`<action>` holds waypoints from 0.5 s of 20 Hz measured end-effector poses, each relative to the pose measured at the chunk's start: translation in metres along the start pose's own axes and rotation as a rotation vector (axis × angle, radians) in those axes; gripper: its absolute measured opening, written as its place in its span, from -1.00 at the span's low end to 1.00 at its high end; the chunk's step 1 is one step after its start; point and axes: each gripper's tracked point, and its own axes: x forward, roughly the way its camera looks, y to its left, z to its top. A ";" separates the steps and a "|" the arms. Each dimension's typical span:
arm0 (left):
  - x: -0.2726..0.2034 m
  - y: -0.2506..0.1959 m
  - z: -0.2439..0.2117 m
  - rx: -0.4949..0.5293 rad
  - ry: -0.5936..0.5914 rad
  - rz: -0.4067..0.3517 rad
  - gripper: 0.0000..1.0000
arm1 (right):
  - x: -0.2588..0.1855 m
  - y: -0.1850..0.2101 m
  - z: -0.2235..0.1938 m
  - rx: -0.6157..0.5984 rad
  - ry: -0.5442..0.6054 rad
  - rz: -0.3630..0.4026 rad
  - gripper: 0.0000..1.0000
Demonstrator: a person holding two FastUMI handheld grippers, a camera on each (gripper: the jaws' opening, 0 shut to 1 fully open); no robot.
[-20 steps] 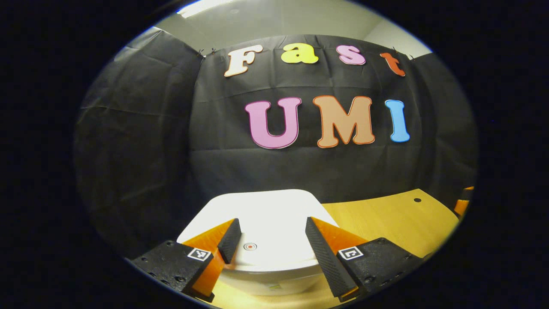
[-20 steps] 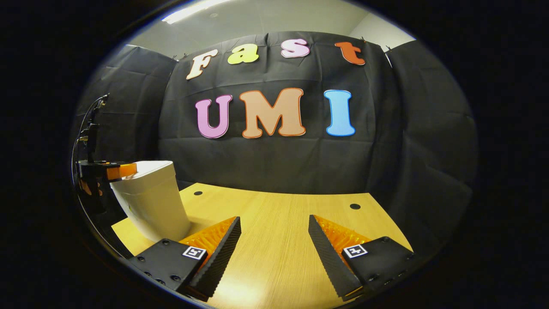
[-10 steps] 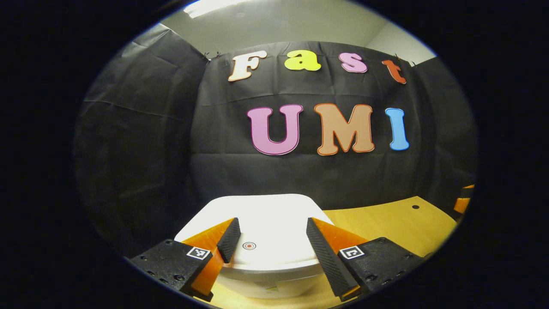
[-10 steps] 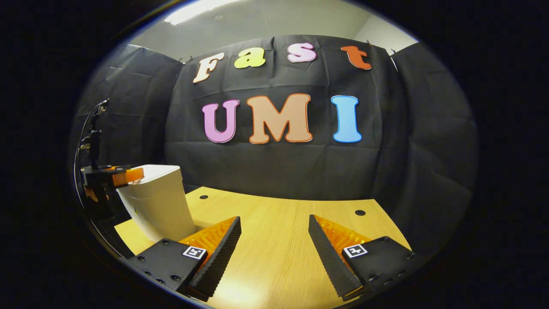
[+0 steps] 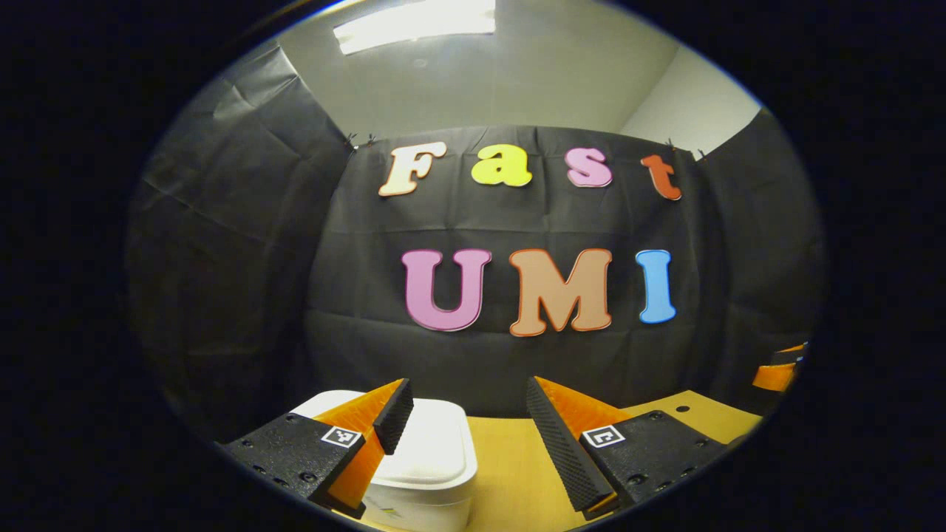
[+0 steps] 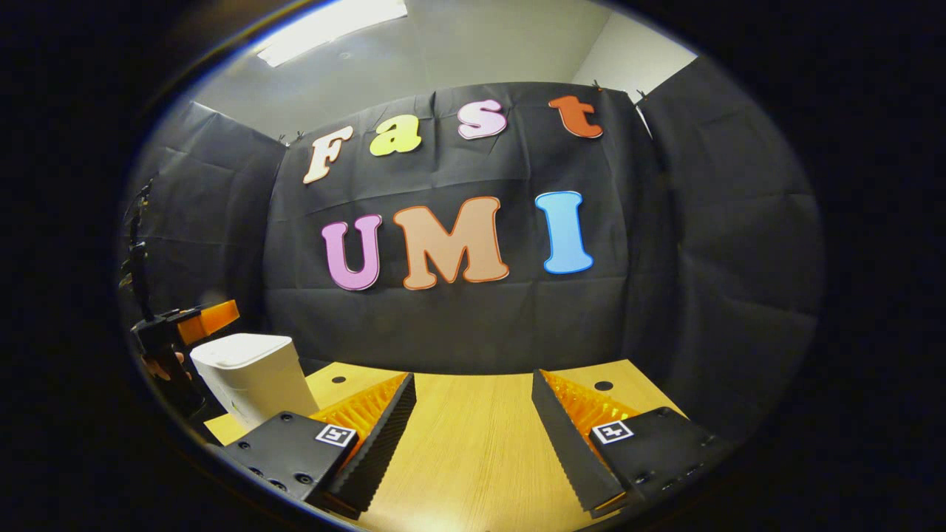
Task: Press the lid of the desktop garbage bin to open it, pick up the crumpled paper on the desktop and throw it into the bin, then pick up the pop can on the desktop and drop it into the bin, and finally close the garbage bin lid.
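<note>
Light wood-grain surface (image 6: 473,451), bare in its middle, with small dark round holes near its far edge. The white plastic desktop garbage bin (image 6: 255,377) stands on the surface toward its left end, upright, with its flat white lid (image 5: 432,451) lying level on the rim, so it reads as closed.

Left hand-held gripper (image 5: 464,417): fingers spread wide with nothing between them, held above the bin and clear of the lid; in the right gripper view it appears just left of the bin (image 6: 196,325), above lid level. Right hand-held gripper (image 6: 473,428): fingers likewise spread and empty, low over the surface to the right of the bin and apart from it.

No crumpled paper or pop can is seen on the surface to the right of the bin; whether they are inside the bin cannot be told, so the step in hand may be either the opening press or the finish after closing.

If a press is due, it would be best made straight down on the lid's centre with one fingertip, briefly and squarely. An off-centre or slanted push could tip or slide so light a bin.
</note>
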 end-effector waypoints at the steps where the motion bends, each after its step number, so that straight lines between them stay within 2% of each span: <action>1: -0.003 -0.018 0.002 -0.009 -0.010 -0.024 0.84 | -0.001 -0.003 0.007 0.005 -0.015 -0.006 0.98; 7: -0.019 -0.136 -0.007 -0.127 0.002 -0.223 0.84 | -0.018 -0.021 0.042 0.015 -0.111 -0.037 0.96; 10: -0.026 -0.167 -0.018 -0.139 0.040 -0.295 0.84 | -0.025 -0.030 0.041 0.018 -0.111 -0.048 0.96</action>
